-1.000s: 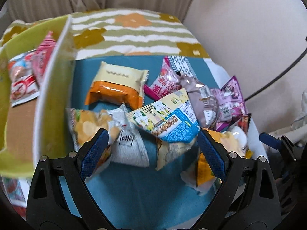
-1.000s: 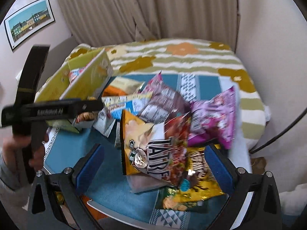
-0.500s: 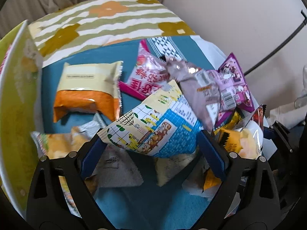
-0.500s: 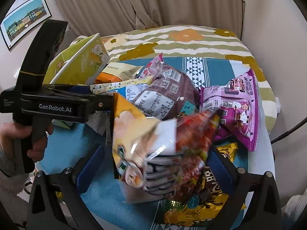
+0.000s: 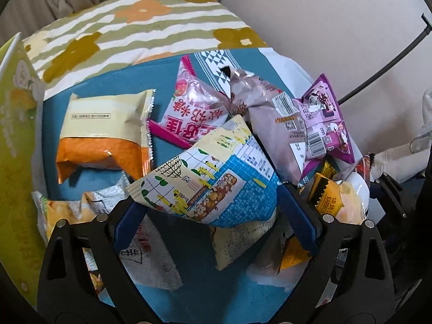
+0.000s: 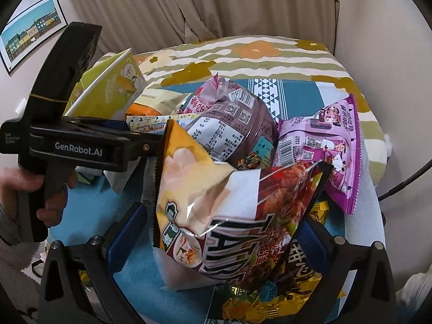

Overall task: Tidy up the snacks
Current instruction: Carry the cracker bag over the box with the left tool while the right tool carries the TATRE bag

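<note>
A heap of snack bags lies on a blue cloth [image 5: 189, 286]. My left gripper [image 5: 213, 218] is open, its fingers on either side of a cream-and-blue snack bag [image 5: 213, 183] on top of the heap. The bag's right end lies against the right pad; its left corner sits just above the left finger. My right gripper [image 6: 218, 237] is open around a yellow-and-red chip bag [image 6: 229, 216], with a gap at the left pad. In the right wrist view the left gripper's body [image 6: 67, 145] is at the left, held by a hand [image 6: 16, 183].
A yellow-green box [image 5: 16, 135] stands open at the left edge [image 6: 116, 91]. An orange-and-cream pack [image 5: 105, 135], a pink bag [image 5: 194, 108], a mauve bag [image 6: 232, 124] and a purple bag [image 6: 324, 145] lie behind. The flowered bedcover [image 5: 135, 27] is beyond, with a wall to the right.
Both grippers have come down closer to the heap. The left one shifted right, away from the box, and now straddles the cream-and-blue bag. The right one sank around the chip bag.
</note>
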Demonstrator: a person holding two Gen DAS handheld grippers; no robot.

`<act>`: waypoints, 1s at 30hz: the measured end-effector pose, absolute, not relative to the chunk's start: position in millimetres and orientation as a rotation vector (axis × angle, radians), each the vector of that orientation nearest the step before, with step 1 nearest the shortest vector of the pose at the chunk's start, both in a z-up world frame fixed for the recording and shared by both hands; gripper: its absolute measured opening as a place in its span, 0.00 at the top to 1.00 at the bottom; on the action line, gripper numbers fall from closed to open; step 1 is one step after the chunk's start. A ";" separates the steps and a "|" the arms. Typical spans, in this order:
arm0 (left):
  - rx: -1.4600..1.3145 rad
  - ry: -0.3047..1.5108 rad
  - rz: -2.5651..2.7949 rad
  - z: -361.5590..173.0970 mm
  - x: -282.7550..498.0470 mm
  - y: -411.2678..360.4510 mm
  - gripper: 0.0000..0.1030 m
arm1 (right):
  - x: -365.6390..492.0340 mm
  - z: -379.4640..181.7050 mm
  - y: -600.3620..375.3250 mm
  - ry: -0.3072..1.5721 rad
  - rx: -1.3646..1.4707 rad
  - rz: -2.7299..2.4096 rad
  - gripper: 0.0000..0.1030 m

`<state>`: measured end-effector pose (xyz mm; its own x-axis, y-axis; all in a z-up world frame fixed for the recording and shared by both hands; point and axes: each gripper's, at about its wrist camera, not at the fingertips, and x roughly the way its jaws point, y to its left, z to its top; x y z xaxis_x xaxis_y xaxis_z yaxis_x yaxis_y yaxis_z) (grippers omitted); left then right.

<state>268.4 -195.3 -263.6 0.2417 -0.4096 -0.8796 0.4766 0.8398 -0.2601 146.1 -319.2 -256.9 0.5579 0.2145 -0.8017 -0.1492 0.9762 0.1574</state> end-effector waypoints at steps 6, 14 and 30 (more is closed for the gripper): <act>0.006 1.220 -0.649 -278.1 273.4 -199.3 0.09 | 147.7 -258.6 -324.6 0.958 0.098 0.204 0.00; 0.040 1.188 -0.669 -280.7 273.2 -212.1 0.09 | 154.1 -263.8 -330.9 0.974 0.112 0.186 0.10; 0.132 1.167 -0.670 -274.3 266.6 -212.0 0.43 | 157.0 -262.0 -333.8 0.960 0.128 0.204 0.23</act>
